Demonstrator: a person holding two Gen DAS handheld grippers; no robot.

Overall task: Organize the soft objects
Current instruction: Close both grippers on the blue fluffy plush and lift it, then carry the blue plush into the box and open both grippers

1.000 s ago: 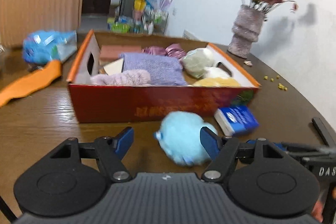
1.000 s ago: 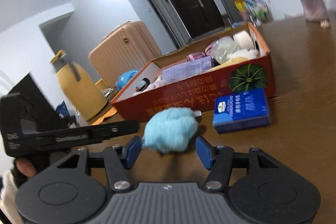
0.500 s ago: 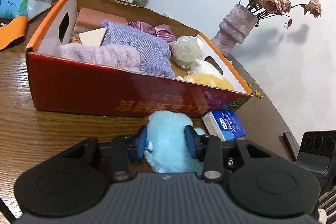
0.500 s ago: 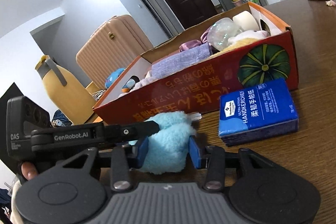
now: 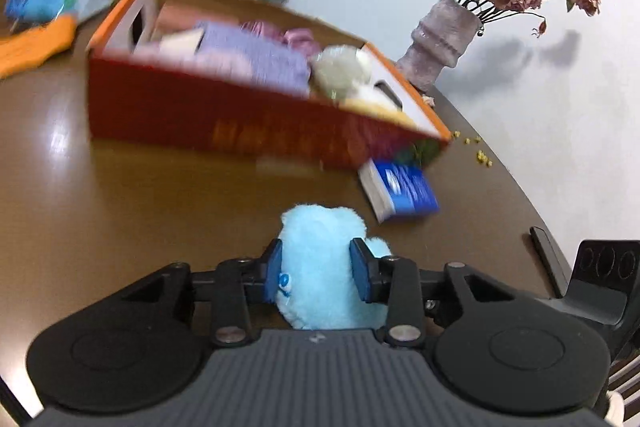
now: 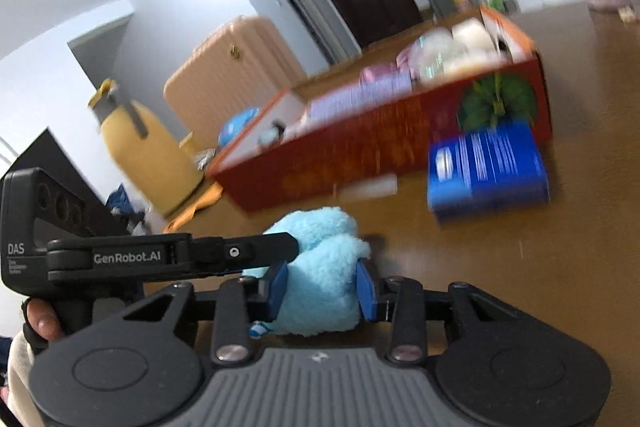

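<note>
In both views the blue plush toy (image 5: 320,259) sits at the lower centre of the frame, above the brown table (image 5: 140,211). The left gripper (image 5: 316,267) and the right gripper (image 6: 322,287) have just been closing, and their blue pads press into the toy from both sides. The red box (image 5: 240,123) of soft things stands behind it, the blue tissue pack (image 6: 488,167) beside.

left hand-held gripper (image 5: 316,269): black linkage arms, blue pads, silver screws, grey ribbed housing, two round black discs | right hand-held gripper (image 6: 322,291): same build | left unit's side: white "GenRobot.AI" and "DAS" lettering | person's hand (image 6: 38,321): dark fingerless glove, pale sleeve
</note>
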